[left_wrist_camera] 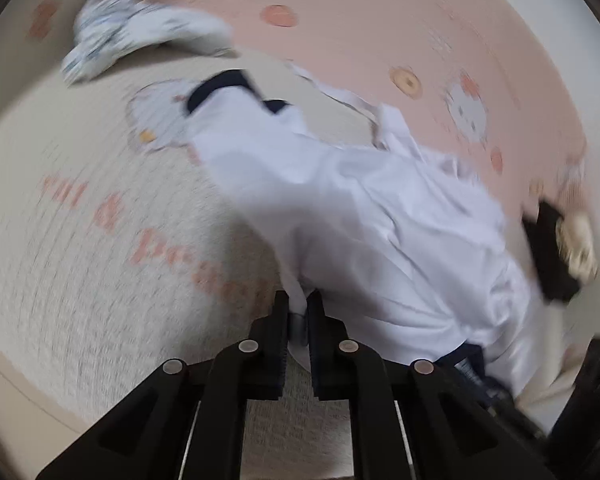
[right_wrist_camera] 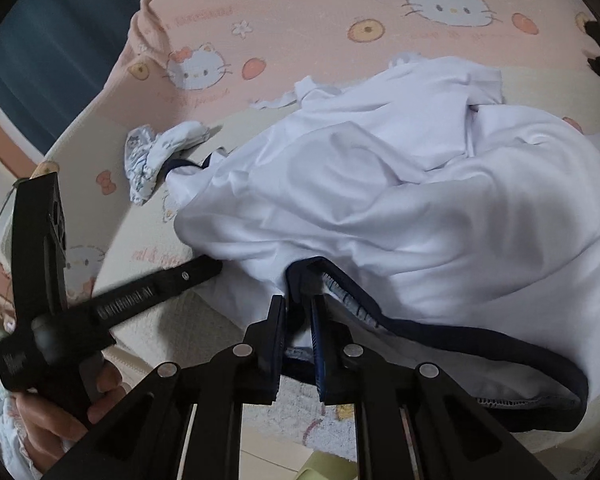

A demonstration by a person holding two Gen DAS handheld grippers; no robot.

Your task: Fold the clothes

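While you hold both grippers low over the bed (right_wrist_camera: 300, 24), check each clamp in its own wrist view. Your left gripper (left_wrist_camera: 299, 312) has its jaws closed on a fold of the white shirt (left_wrist_camera: 360, 216), with cloth pinched between the pads. Your right gripper (right_wrist_camera: 298, 312) has its jaws drawn together on the shirt's navy-trimmed edge (right_wrist_camera: 440, 330), the trim running between the fingers.

The white shirt (right_wrist_camera: 380, 184) lies crumpled across the middle of the bed, straddling the line where the pink part of the bed cover meets the cream part. Its navy trim also shows at the far end (left_wrist_camera: 220, 84) in the left wrist view.

A small white patterned garment (right_wrist_camera: 156, 152) lies on the cover near the left edge, just beside the shirt's far corner.

In the right wrist view your left hand (right_wrist_camera: 72, 412) grips the handle of the left gripper's body (right_wrist_camera: 112, 308); raised lettering on its bar is too blurred to read.

Printed writing on the cover:
- Cartoon cat faces (right_wrist_camera: 446, 2), flowers and round orange motifs.
- Pink script near the shirt (left_wrist_camera: 196, 264), blurred by motion; only an "&" is legible.
- Other script lines are too small to read.
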